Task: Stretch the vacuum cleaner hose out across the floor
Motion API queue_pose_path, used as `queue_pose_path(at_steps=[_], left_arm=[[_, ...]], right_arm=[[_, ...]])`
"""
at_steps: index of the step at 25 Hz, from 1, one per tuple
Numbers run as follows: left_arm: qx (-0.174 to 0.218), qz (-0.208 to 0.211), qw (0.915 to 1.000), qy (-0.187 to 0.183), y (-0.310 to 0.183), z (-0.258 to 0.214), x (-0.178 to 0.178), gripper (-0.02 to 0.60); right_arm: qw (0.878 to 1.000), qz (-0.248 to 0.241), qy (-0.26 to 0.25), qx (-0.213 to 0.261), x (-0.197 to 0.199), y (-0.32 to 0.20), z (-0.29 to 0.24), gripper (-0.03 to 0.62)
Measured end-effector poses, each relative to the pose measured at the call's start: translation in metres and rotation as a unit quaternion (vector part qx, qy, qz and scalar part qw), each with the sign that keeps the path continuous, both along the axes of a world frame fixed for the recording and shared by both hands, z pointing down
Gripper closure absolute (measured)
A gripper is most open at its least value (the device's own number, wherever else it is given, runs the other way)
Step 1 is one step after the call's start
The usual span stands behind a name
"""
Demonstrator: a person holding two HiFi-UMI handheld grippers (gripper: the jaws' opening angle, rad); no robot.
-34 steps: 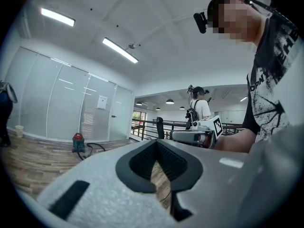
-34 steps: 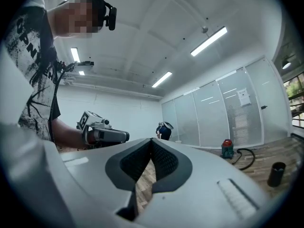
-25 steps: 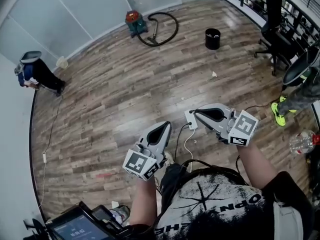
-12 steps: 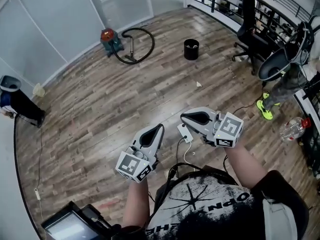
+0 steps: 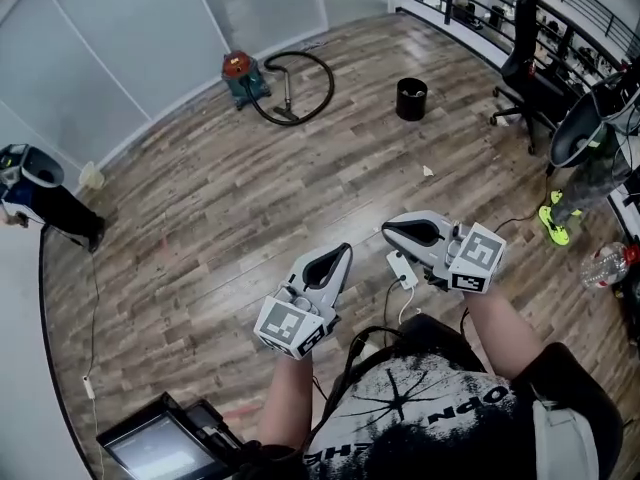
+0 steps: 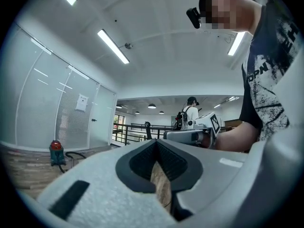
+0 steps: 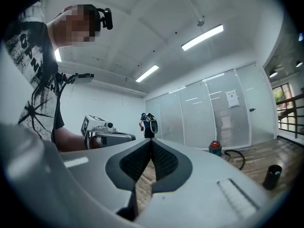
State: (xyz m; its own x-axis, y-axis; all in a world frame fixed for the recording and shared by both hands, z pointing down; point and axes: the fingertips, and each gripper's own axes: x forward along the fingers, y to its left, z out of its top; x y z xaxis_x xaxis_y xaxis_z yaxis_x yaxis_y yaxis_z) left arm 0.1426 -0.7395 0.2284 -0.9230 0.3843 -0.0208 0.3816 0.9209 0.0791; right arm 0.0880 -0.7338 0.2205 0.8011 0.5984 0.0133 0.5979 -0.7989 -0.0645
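Hose [image 5: 329, 80]: looped on the floor [image 5: 200, 218], touching the vacuum cleaner [image 5: 243, 76].
Bin [image 5: 411, 99]: right of the vacuum cleaner, clear of the hose.
My left gripper [image 5: 345, 251]: jaws together, empty, well apart from the vacuum cleaner.
My right gripper [image 5: 389, 230]: jaws together, empty, equally far from it.

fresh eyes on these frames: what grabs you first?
Two shut, empty tongs fill the foreground, the left tongs and the right tongs, held level over the wood floor. Far off by the glass wall stands the vacuum cleaner, its hose coiled in a loop beside it, with a black bin to their right.
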Motion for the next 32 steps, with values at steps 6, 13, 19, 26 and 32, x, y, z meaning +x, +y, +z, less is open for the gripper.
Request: queue_pose_path(at_steps=[6, 13, 19, 26, 32], left_arm=[[0.008, -0.014, 0.9997, 0.019, 0.031, 0.007, 0.015, 0.581], [0.027, -0.037, 0.9984, 0.031, 0.088, 0.027, 0.034, 0.581], [0.018, -0.061, 0.997, 0.044, 0.169, 0.017, 0.036, 0.581], [0.003, -0.081, 0.9956, 0.047, 0.267, 0.003, 0.017, 0.581], [0.002, -0.095, 0.9949, 0.034, 0.323, -0.005, 0.008, 0.581]], right_arm=[[0.999, -0.004, 0.026, 0.03, 0.004, 0.035, 0.014, 0.586], [0.997, -0.029, 0.06, 0.047, 0.022, 0.099, 0.023, 0.586], [0.995, -0.038, 0.083, 0.031, 0.015, 0.19, 0.009, 0.586], [0.994, -0.1, 0.038, 0.016, 0.016, 0.276, -0.004, 0.586], [0.993, -0.108, 0.04, 0.011, 0.005, 0.333, -0.007, 0.586]])
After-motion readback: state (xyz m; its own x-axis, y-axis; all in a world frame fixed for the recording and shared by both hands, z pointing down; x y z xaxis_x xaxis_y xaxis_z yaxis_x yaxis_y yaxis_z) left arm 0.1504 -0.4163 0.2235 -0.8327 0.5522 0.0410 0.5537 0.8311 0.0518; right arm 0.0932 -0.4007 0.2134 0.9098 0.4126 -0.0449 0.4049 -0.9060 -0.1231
